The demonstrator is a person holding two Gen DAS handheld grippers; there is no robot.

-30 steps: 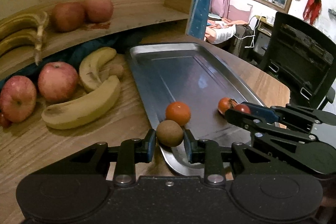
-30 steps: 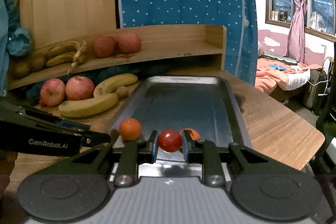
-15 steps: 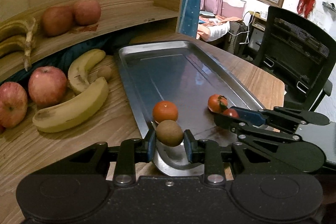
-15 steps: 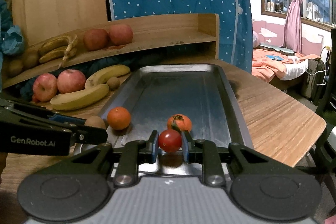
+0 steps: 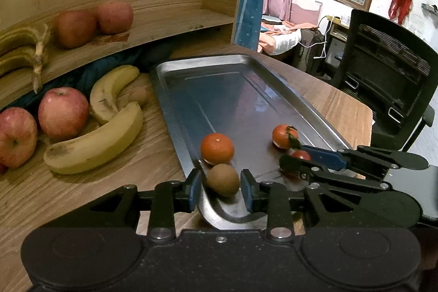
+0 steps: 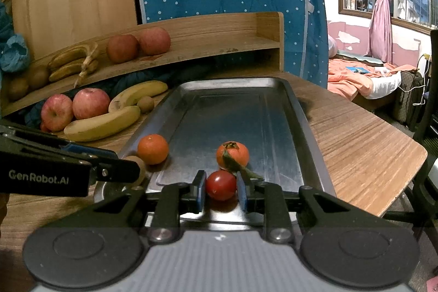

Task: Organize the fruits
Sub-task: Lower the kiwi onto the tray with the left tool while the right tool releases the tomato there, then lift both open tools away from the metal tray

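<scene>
Gleaming steel tray (image 5: 314,111), fuzzy oval kiwi (image 5: 222,179)

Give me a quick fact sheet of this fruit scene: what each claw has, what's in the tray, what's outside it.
left gripper: jaws opening, kiwi between them at the tray's near edge
right gripper: jaws opening, cherry tomato between them
metal tray: two tangerines
table beside tray: two apples, two bananas, small kiwi
shelf: bananas, two apples
</scene>
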